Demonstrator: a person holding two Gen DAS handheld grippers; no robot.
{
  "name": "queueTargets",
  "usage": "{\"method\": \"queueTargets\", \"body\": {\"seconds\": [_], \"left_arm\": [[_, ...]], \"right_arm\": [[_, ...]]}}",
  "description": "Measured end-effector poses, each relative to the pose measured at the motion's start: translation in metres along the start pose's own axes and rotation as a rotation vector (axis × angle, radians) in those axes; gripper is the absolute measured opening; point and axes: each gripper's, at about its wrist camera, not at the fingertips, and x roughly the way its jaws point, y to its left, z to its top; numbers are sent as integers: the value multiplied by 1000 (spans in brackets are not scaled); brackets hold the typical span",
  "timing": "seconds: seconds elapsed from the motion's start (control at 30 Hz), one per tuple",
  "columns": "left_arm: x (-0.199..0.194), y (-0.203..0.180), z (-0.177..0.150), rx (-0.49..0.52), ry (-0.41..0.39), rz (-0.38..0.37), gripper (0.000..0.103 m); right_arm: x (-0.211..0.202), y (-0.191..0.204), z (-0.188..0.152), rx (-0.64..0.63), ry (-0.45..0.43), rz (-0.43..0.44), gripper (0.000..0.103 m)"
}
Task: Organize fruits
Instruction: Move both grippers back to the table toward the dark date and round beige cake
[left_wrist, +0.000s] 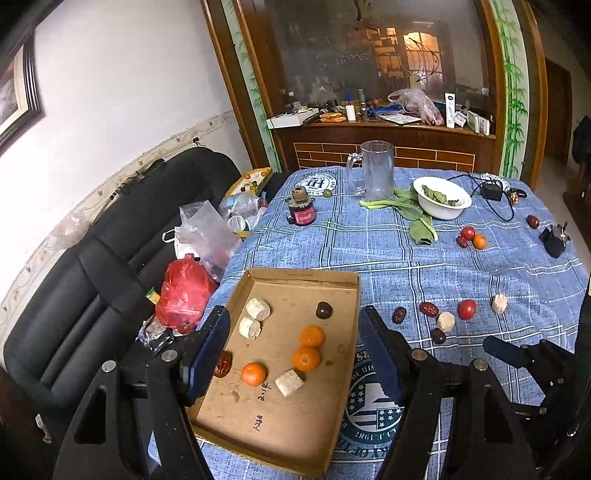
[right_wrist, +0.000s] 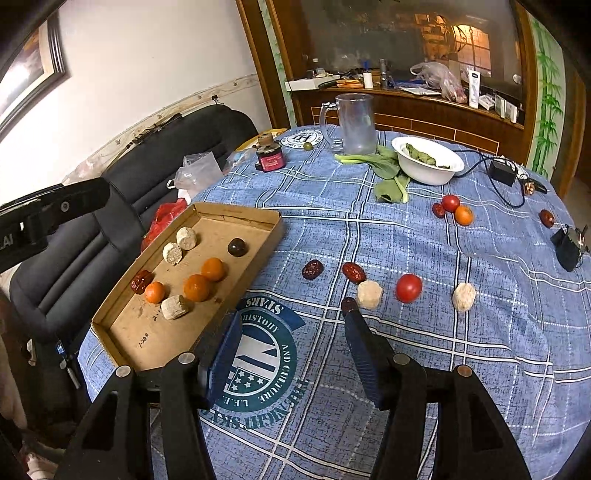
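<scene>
A cardboard tray (left_wrist: 295, 424) (right_wrist: 155, 343) at the table's left edge holds three oranges (left_wrist: 312, 336), three beige chunks (left_wrist: 258, 308), a red date (left_wrist: 223, 363) and a dark round fruit (left_wrist: 324, 310). My left gripper (left_wrist: 293, 314) hangs open above the tray with nothing between its fingers. My right gripper (right_wrist: 291, 317) is open and empty over the blue cloth, right of the tray. Beyond it lie loose red dates (right_wrist: 354, 272), a tomato (right_wrist: 409, 288) and two beige chunks (right_wrist: 369, 294). Farther back sit a tomato (right_wrist: 450, 203), an orange (right_wrist: 463, 215) and a date together.
At the back of the table stand a glass mug (left_wrist: 376, 170), a white bowl (left_wrist: 441, 201) of leaves, leafy greens (left_wrist: 410, 210), a small red jar (left_wrist: 302, 212) and a black adapter (left_wrist: 491, 191) with cable. A black sofa (left_wrist: 110, 240) with plastic bags borders the left.
</scene>
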Motion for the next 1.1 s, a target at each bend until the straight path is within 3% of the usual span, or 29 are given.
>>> {"method": "queueTargets", "body": {"seconds": [0.4,0.73,0.87,1.1], "left_arm": [[14,-4,-8,-11,56,-47,71],[90,-12,-46,-202,296,-282,71],[109,-30,-58,-206,356,-333,71],[121,-59,-58,-155,382,-427,71]], "right_arm": [[9,-6,-9,14,37,-10,63],[21,-59,-42,104,165,-118,62],[24,-80,-49,143,194,-157,62],[33,-98,-50,166,216,-162,62]]}}
